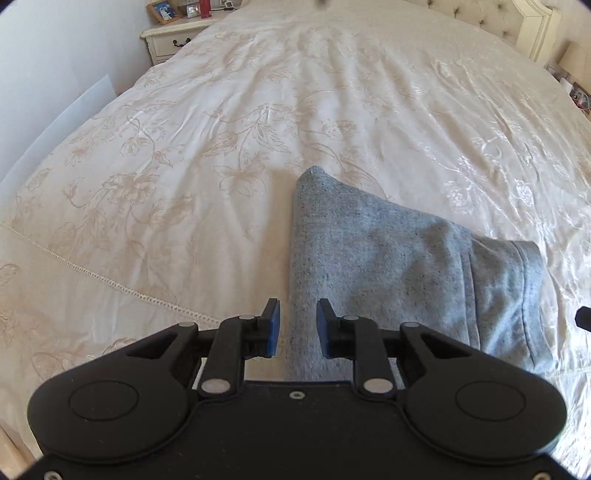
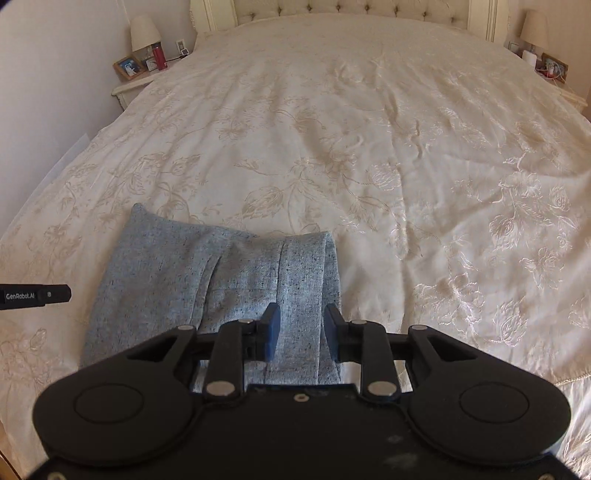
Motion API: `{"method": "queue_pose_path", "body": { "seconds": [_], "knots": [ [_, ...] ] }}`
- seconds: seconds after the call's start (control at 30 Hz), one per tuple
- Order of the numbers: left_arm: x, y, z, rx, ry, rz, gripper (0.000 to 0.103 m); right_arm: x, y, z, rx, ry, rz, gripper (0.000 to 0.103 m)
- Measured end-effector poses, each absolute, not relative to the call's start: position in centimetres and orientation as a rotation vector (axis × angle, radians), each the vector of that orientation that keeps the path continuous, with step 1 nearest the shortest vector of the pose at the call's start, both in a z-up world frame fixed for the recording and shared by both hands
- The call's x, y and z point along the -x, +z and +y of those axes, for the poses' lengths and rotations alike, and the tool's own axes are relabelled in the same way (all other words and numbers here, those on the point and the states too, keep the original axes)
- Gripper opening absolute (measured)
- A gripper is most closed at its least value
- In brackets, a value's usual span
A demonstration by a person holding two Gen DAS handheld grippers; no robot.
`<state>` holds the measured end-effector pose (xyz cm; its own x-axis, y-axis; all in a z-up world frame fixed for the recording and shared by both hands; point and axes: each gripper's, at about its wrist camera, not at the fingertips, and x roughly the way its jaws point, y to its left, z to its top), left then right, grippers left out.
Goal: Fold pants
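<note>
You had both the left claw (image 1: 298, 328) and the right claw (image 2: 302, 334) released, nothing between their pads, above the folded grey pants (image 1: 388, 266) lying lower right of frame on the bed (image 1: 221, 147); soft, light fabric, probably best pinched at the doubled edges.

One pair of grey pants (image 2: 207, 280) lies folded on one bed (image 2: 369, 129) — a single bundle. Two bedside lamps (image 2: 145, 33) show — one per side — plus two framed photos (image 2: 128, 68) and one red bottle (image 2: 159, 58).
</note>
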<state>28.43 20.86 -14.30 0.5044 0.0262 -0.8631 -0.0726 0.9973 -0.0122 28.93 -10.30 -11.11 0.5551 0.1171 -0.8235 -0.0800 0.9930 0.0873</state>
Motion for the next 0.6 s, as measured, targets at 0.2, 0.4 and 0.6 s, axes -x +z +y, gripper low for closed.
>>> {"method": "queue_pose_path", "body": {
  "seconds": [0.2,0.4,0.6],
  "knots": [
    [-24.2,-12.5,18.5,0.032,0.016,1.052,0.031,-25.0,-9.5,-9.4,-0.081,0.119,0.992,0.031],
    [-21.7,-10.6,16.4,0.04,-0.002,1.057,0.032,-21.9,-7.8,-8.4,-0.099,0.123,0.973,0.031],
    [-19.9,-9.1,15.4,0.026,-0.008,1.041,0.032,-19.7,-6.3,-7.8,-0.085,0.134,0.957,0.032]
  ]
}}
